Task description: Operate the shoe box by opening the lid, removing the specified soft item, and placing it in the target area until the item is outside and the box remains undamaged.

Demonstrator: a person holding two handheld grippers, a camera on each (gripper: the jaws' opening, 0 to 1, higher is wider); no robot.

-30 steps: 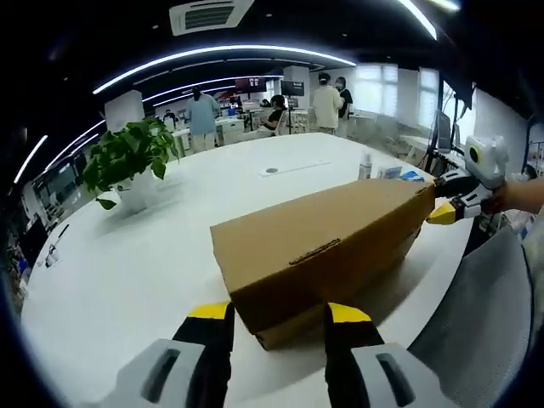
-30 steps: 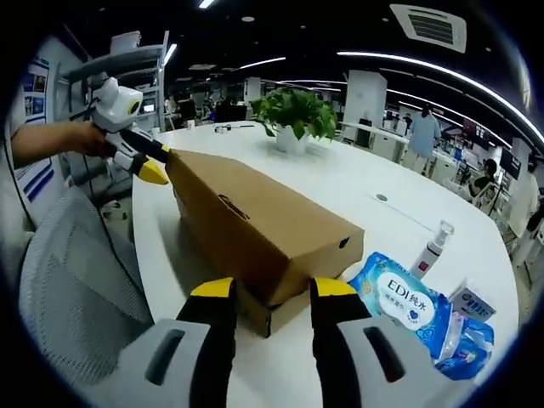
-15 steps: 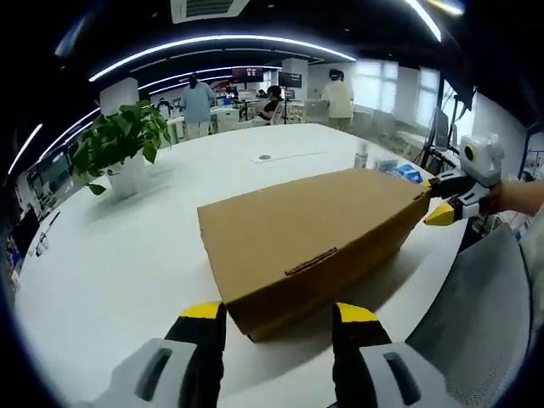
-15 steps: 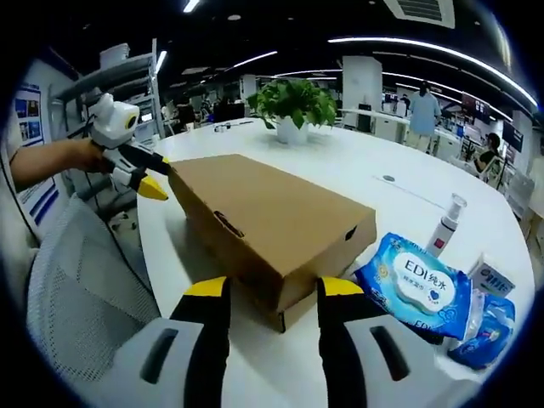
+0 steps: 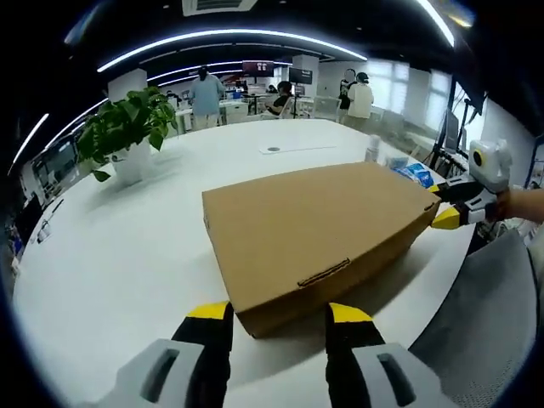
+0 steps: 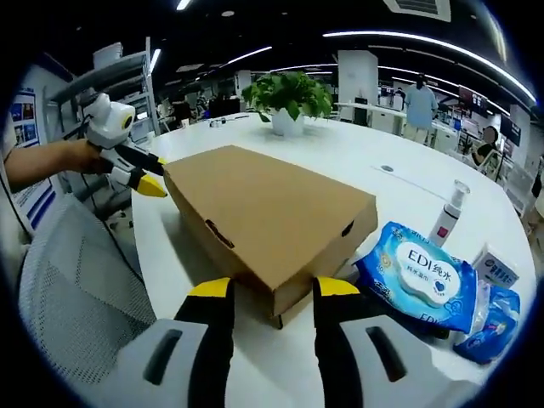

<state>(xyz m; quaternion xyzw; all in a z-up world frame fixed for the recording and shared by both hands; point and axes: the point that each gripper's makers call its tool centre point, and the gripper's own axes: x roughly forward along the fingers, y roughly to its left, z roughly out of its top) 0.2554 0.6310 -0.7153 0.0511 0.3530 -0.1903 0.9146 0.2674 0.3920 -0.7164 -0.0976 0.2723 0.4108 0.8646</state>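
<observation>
- Left gripper [image 5: 276,316] has its jaws spread at one short end of the shoe box [image 5: 319,225], holding nothing; the yellow tips sit just beside the lid's lower edge.
- Right gripper [image 6: 272,293] is likewise spread and empty at the opposite end.
- Shoe box lies flat on the white desk [image 5: 110,255], lid down, near the desk's edge.
- Step in hand, as I judge it: opening the lid, not yet begun.
- Next move calls for both grippers to catch the lid rim and lift evenly, gently enough not to crease the cardboard.
- Wipes pack [image 6: 422,276] lies just beside the box.
</observation>
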